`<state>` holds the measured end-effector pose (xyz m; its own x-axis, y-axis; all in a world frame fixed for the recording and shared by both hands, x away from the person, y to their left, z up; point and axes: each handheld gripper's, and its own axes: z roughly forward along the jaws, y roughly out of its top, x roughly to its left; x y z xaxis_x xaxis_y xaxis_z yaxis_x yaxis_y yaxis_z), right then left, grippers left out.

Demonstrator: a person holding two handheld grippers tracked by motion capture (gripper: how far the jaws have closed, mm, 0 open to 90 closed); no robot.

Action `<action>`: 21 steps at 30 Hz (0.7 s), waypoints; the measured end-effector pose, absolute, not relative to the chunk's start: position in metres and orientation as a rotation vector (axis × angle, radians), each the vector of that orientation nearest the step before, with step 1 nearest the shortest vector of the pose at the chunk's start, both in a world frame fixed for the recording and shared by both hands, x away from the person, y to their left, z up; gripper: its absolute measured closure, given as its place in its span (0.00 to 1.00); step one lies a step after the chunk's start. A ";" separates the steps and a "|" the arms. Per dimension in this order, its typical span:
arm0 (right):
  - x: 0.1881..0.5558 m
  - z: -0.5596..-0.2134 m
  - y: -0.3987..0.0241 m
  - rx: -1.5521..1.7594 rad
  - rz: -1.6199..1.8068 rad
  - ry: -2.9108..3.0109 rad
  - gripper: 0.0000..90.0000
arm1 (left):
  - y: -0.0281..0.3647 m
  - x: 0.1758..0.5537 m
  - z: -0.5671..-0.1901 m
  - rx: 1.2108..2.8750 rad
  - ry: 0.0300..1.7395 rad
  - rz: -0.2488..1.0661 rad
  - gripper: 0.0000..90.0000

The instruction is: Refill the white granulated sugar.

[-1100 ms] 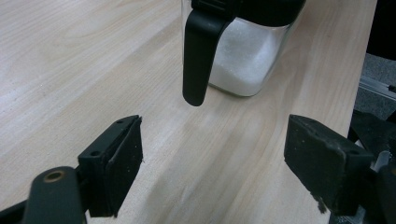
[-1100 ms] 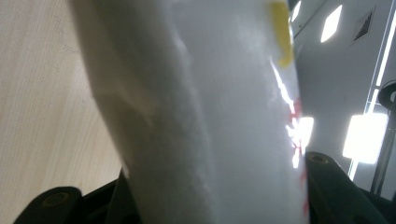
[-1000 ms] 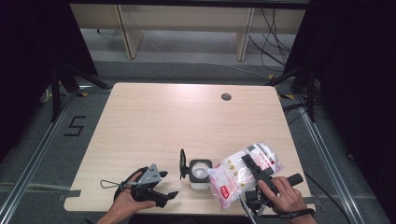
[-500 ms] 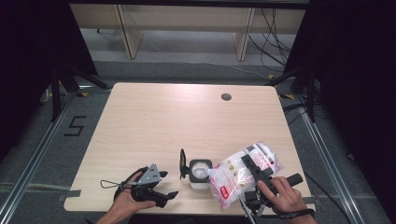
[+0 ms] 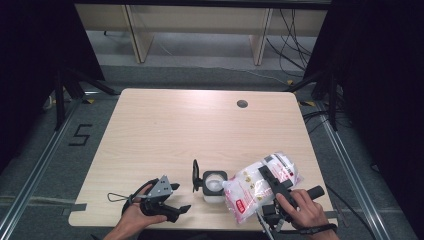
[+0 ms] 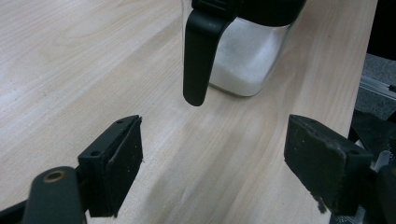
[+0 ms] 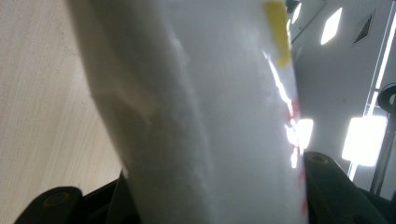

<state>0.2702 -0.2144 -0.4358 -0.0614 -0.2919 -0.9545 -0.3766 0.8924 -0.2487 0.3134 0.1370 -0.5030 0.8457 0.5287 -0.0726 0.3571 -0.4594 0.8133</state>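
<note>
A clear square jar [image 5: 214, 186] with white powder inside stands near the table's front edge, its black lid [image 5: 195, 175] swung open to the left. My right gripper [image 5: 272, 184] is shut on a white plastic bag [image 5: 257, 186] with red print, held tilted with its lower end over the jar's mouth. In the right gripper view the bag [image 7: 201, 112] bulges between the jaws. My left gripper [image 5: 175, 197] rests open on the table left of the jar, nothing between its jaws. From the left gripper view the jar [image 6: 243, 56] and its black lid [image 6: 201, 51] stand just ahead.
The wooden table [image 5: 165, 125] has a round cable hole [image 5: 242, 104] at the back right. Dark frames and cables stand around the table, and shelving sits behind it.
</note>
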 end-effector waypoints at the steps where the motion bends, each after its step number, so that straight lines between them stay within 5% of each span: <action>1: 0.270 -0.437 -0.214 -0.504 0.091 1.657 0.65 | 0.137 0.313 -0.503 2.099 0.646 0.236 0.21; 21: 0.270 -0.437 -0.214 -0.524 0.072 1.657 0.65 | 0.137 0.313 -0.503 2.099 0.643 0.236 0.21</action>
<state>0.2704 -0.2135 -0.4371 -0.0622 -0.2945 -0.9536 -0.3760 0.8920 -0.2509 0.3134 0.1369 -0.5030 0.8467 0.5271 -0.0722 0.3556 -0.4598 0.8137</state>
